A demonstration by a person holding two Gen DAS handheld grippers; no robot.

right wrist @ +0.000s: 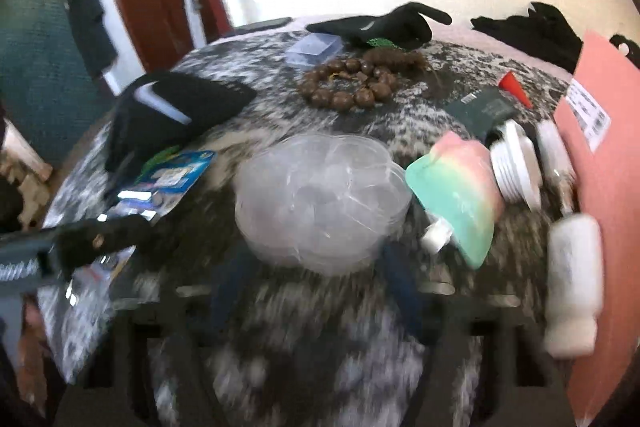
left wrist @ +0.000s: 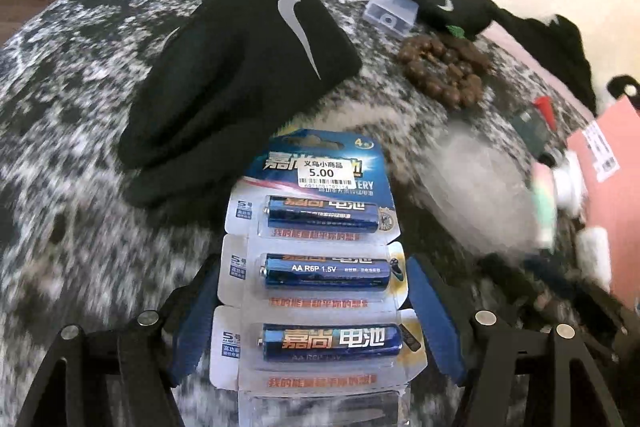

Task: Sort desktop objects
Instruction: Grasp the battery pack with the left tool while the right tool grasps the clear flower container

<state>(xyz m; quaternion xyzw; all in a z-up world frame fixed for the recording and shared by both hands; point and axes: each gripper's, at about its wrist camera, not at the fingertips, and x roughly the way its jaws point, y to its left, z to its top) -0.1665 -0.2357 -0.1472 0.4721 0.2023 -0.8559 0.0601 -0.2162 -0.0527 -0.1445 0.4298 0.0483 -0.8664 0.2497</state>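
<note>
Our left gripper point(left wrist: 316, 311) clamped on one battery card point(left wrist: 316, 247) showing three batteries, our right gripper point(right wrist: 316, 291) blurred, narrow, behind one clear tub point(right wrist: 324, 195), two black gloves point(left wrist: 240, 79), one bead bracelet point(left wrist: 444, 71).

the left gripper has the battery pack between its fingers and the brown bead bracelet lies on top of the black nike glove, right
Not quite. The left gripper does have the battery pack between its fingers, but the brown bead bracelet lies on the tablecloth beside the black Nike glove, apart from it, as the left wrist view shows.
</note>
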